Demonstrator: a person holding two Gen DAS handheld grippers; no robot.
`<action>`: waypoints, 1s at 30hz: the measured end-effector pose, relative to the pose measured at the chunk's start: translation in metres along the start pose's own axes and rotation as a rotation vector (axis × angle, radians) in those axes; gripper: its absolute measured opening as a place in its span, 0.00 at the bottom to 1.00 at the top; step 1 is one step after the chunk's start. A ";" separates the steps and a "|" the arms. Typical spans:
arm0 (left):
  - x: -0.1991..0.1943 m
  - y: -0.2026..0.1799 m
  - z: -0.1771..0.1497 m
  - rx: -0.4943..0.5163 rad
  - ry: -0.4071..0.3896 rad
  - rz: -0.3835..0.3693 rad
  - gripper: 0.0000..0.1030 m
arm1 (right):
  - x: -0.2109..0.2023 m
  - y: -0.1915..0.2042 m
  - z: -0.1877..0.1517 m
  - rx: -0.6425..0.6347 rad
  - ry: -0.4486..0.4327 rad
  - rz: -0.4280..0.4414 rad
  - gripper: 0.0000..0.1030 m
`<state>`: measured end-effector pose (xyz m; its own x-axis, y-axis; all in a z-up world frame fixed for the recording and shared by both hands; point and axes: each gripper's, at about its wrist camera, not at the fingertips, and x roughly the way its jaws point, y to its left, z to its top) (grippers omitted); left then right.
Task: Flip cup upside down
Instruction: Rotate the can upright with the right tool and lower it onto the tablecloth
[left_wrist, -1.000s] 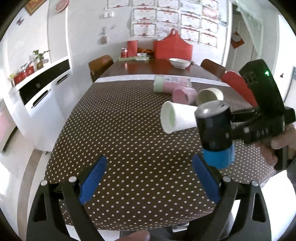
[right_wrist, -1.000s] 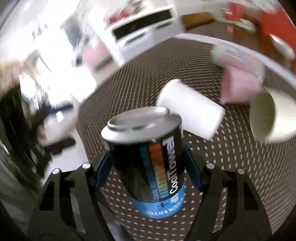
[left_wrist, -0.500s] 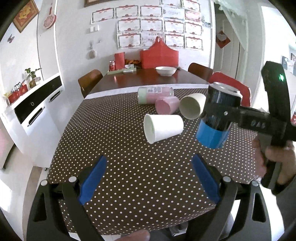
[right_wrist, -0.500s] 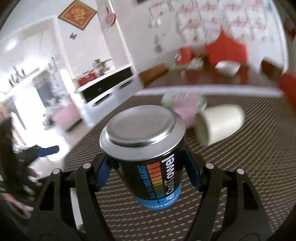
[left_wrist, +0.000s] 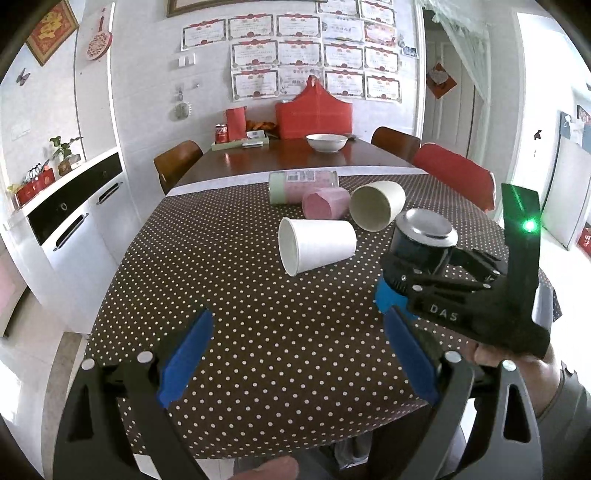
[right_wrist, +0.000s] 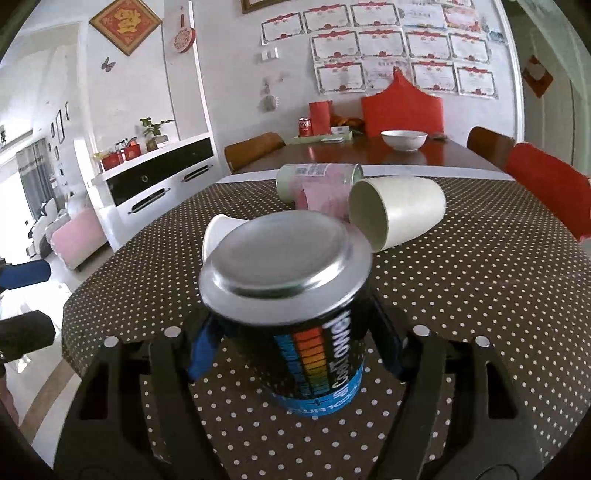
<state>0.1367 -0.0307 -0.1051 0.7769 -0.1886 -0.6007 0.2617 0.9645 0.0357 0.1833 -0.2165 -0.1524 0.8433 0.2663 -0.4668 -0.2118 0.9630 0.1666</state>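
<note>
2 blue-padded fingers of the left gripper (left_wrist: 295, 362) are seen spread wide in the left wrist view, with nothing between them, held over the near edge of the dotted tablecloth (left_wrist: 229, 280). At the right of that view the right gripper (left_wrist: 402, 291) is closed on a black and blue can-shaped cup (left_wrist: 413, 258), whose metal end faces up. The gripper's handle is held by a hand (left_wrist: 517, 354) at the right edge of the table. Whether the cup touches the cloth cannot be told. Behind it, near the middle of the table, a white paper cup (left_wrist: 317, 243), a cream cup (left_wrist: 376, 206), a pink cup (left_wrist: 325, 201) and a pale green and pink canister (left_wrist: 295, 184) are all lying on their sides.

From the right wrist view, the right gripper (right_wrist: 295, 343) is seen with its 2 pads pressed against the sides of the cup (right_wrist: 291, 306), which is tilted slightly and shown with its printed lettering upside down. The cup is positioned over the near part of the tablecloth (right_wrist: 480, 288). The white paper cup (right_wrist: 218, 236) is partly hidden just behind it, and the cream cup (right_wrist: 399, 210) is lying further right with its mouth turned toward the camera.
</note>
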 end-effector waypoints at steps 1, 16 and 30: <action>-0.001 0.000 -0.001 0.000 -0.002 0.000 0.89 | -0.003 0.000 -0.001 0.003 -0.009 -0.008 0.84; -0.030 -0.006 -0.006 0.005 -0.065 0.013 0.89 | -0.037 -0.003 0.007 0.055 -0.027 -0.084 0.94; -0.082 -0.008 0.009 -0.008 -0.188 0.086 0.89 | -0.134 0.020 0.043 0.045 -0.137 -0.177 0.94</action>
<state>0.0755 -0.0249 -0.0489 0.8897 -0.1363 -0.4357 0.1862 0.9798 0.0735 0.0874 -0.2351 -0.0493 0.9252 0.0817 -0.3706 -0.0343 0.9906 0.1327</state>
